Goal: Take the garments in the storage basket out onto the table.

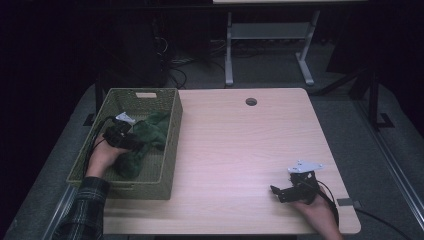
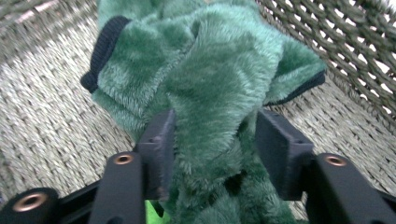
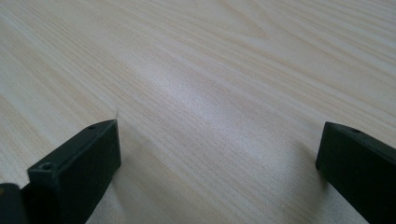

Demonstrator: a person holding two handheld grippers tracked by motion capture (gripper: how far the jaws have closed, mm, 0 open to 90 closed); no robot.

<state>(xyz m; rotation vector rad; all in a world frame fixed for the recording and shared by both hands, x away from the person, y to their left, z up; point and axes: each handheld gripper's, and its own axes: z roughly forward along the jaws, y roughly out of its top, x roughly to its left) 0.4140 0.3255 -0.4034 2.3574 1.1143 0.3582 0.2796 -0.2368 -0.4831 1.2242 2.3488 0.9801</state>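
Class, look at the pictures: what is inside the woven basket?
Inside the basket lies a green plush garment, with the left gripper closing around a fold of it. Whatever lies beneath the garment is covered.

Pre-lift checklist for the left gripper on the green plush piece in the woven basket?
1. Left gripper jaws astride the green plush garment: ok.
2. Pads pressing firmly on the fur: cannot tell.
3. Garment lies inside the green woven basket: ok.
4. Basket weave free of the jaws: ok.
5. Right gripper open, nothing between its jaws, over the light wooden table: ok.
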